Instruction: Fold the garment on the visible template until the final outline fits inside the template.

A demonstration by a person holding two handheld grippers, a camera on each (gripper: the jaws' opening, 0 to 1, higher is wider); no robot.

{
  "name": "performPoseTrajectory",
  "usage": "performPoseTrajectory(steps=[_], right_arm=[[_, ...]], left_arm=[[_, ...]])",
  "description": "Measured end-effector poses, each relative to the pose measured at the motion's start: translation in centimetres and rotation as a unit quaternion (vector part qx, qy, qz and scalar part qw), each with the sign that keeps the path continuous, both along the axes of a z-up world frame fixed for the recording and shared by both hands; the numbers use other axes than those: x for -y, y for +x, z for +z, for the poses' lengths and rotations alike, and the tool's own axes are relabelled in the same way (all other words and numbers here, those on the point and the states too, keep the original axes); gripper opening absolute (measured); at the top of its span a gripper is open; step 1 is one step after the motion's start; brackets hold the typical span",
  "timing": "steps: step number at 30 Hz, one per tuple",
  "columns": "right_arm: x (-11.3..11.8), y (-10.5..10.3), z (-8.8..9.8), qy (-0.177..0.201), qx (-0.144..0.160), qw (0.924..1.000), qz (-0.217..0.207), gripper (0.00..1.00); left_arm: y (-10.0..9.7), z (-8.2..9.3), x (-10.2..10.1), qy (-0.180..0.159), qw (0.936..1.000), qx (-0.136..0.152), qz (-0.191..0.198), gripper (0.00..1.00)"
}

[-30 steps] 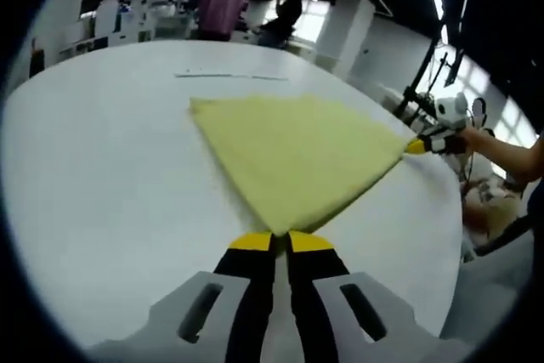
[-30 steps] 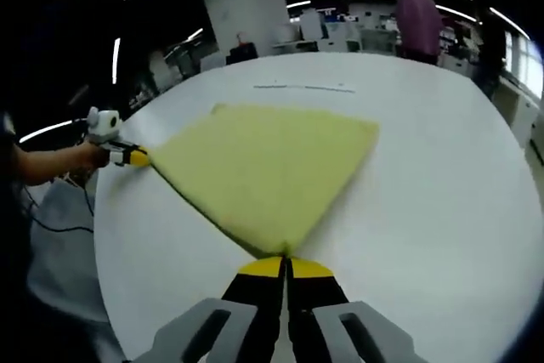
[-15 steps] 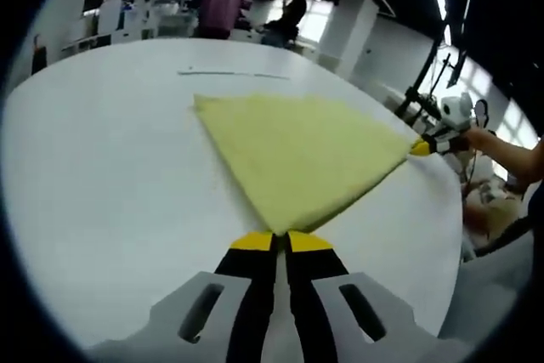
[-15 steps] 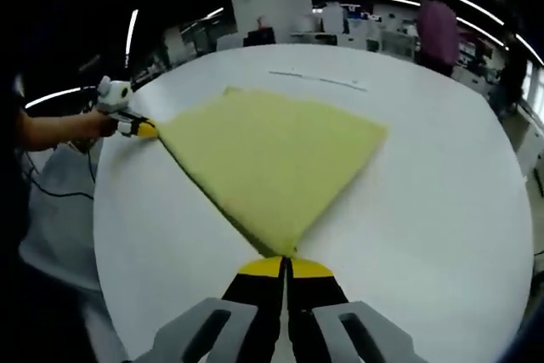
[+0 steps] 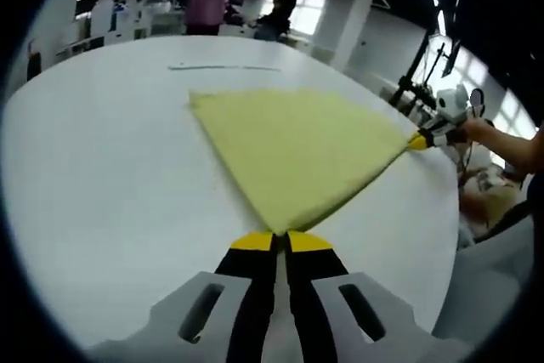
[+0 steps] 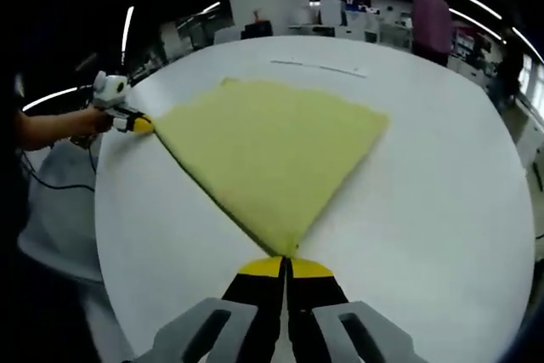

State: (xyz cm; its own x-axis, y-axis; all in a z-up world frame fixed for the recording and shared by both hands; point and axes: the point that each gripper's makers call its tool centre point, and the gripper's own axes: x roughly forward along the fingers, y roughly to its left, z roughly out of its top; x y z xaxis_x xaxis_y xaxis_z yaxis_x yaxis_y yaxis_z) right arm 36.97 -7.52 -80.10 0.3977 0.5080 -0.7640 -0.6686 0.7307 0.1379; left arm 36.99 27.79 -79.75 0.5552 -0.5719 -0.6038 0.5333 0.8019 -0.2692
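- The yellow garment [image 5: 293, 146] lies spread flat on the white table [image 5: 93, 184], straight ahead of my left claw [image 5: 281, 240]; from my right claw [image 6: 286, 265] I see the same cloth [image 6: 272, 146] fanning out in front of the tips.
- In each view it reads as a wedge: one corner comes to a point at that claw's own tips, and the cloth widens away from them. Its long edge runs from one claw across to the other.
- My left claw has its yellow-tipped jaws pressed together on the near corner, no gap between them that I can see.
- My right claw is the same: jaws closed tight on its own corner of the garment, tips meeting at the cloth's point.
- In the left gripper view the right claw [image 5: 420, 141] sits off to the right at the far corner, with a hand [image 5: 476, 131] behind it and the forearm running out to the edge.
- In the right gripper view the left claw [image 6: 138, 123] is off to the left at the other corner, hand [image 6: 81, 121] behind it.
- I can read no brand, label or lettering on the cloth.
- Beyond the garment's far edge a thin dark line [image 6: 319, 68] is marked on the table; I cannot tell whether it is part of the template.
- Past the table, a person in a pink top [image 5: 206, 2] stands in the background.
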Motion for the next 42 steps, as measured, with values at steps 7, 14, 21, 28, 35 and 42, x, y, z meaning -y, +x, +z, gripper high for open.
performPoseTrajectory(steps=[7,14,21,28,35,42], right_arm=[[0.3,-1.0,0.0,-0.002,-0.002,1.0000,-0.003,0.00],[0.5,-1.6,0.0,-0.004,-0.003,1.0000,-0.004,0.00],[0.6,-2.3,0.1,-0.002,-0.005,1.0000,-0.008,0.00],[0.7,-2.8,0.2,0.000,0.000,1.0000,-0.009,0.00],[0.6,-2.7,0.3,0.006,0.008,0.9999,-0.014,0.00],[0.7,-2.3,0.9,0.016,0.016,0.9993,-0.031,0.00]], left_arm=[[-0.9,0.2,0.2,0.013,0.9998,0.007,-0.011,0.01],[-1.8,0.1,0.4,0.011,0.9999,0.007,-0.007,0.01],[-2.2,0.4,0.4,0.015,0.9998,0.011,-0.006,0.01],[-3.0,0.1,0.4,0.016,0.9999,0.004,0.002,0.01],[-3.1,0.2,0.5,0.012,0.9998,0.005,0.014,0.01],[-3.0,0.7,0.4,0.018,0.9994,0.016,0.026,0.02]])
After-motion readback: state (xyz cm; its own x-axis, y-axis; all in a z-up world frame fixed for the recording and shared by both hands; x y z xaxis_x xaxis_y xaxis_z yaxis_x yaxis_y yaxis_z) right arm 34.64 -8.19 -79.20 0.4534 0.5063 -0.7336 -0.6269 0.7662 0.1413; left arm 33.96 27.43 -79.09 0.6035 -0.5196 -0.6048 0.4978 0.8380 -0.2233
